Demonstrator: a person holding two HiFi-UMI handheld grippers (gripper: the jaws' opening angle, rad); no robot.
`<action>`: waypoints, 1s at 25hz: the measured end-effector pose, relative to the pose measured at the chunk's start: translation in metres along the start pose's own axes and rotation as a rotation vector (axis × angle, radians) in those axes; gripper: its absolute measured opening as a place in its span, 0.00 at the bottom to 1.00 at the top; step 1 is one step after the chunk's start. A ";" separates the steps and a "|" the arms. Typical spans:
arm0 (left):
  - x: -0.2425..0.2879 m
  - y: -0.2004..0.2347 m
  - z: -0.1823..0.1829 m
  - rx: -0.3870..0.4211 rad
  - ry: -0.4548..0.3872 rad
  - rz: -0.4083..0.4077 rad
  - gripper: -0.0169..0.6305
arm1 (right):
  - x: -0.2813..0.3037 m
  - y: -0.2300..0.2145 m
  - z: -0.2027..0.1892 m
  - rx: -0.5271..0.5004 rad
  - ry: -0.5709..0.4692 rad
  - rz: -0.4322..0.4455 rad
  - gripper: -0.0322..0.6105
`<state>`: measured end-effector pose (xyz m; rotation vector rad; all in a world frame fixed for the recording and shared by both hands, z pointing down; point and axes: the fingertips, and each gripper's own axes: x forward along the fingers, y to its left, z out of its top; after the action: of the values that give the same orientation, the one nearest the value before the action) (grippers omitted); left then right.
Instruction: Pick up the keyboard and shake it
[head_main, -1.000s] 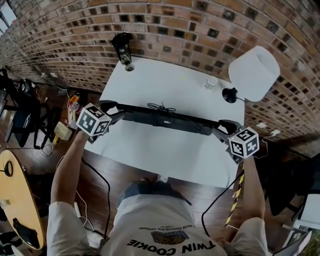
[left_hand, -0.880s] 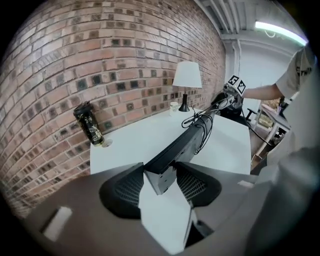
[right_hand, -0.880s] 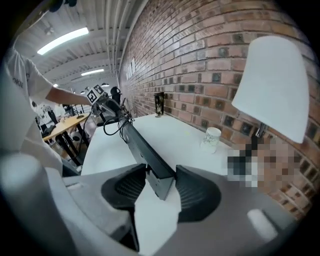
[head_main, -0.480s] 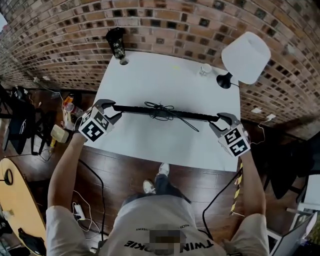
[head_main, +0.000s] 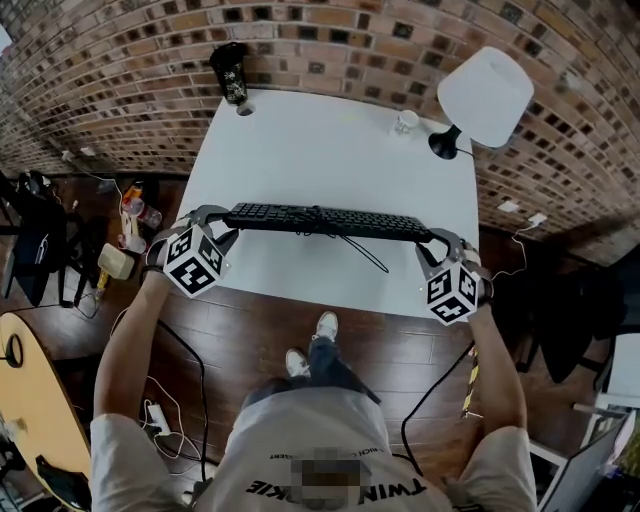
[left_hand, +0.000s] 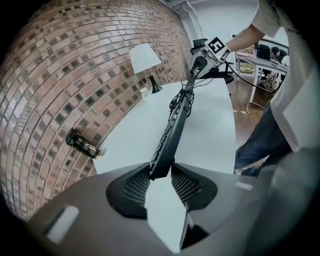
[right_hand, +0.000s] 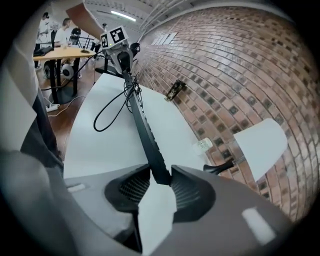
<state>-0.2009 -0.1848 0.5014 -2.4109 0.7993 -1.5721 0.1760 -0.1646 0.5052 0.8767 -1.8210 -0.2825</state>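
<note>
A long black keyboard (head_main: 330, 221) hangs level over the white table (head_main: 330, 150), keys facing up, with its cable (head_main: 360, 252) dangling in a loop. My left gripper (head_main: 215, 218) holds its left end and my right gripper (head_main: 438, 243) holds its right end. In the left gripper view the keyboard (left_hand: 172, 130) runs edge-on away from the left gripper (left_hand: 161, 172), whose closing jaws press on its end. The right gripper view shows the same: the keyboard (right_hand: 142, 122) is wedged in the right gripper (right_hand: 160, 177), whose jaws are also closing on it.
A dark can (head_main: 229, 72) stands at the table's back left corner. A white-shaded lamp (head_main: 485, 95) and a small cup (head_main: 405, 122) sit at the back right. A brick wall lies behind. The person's feet (head_main: 322, 330) are below the near edge; a wooden table (head_main: 30, 400) is far left.
The keyboard has turned from edge-on to keys-up and come nearer the table's front edge. Both grippers moved with it, toward the person.
</note>
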 end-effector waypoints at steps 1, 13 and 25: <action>0.001 -0.004 -0.002 0.012 0.007 0.001 0.24 | 0.000 0.004 -0.002 -0.015 0.009 -0.006 0.25; 0.021 -0.045 -0.023 0.022 0.036 0.008 0.17 | 0.009 0.041 -0.020 -0.079 0.047 -0.110 0.19; 0.036 -0.061 -0.028 0.014 0.092 0.016 0.18 | 0.025 0.073 -0.044 0.007 0.167 0.037 0.20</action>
<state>-0.1939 -0.1470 0.5674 -2.3311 0.8186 -1.6873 0.1791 -0.1213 0.5827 0.8453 -1.6820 -0.1735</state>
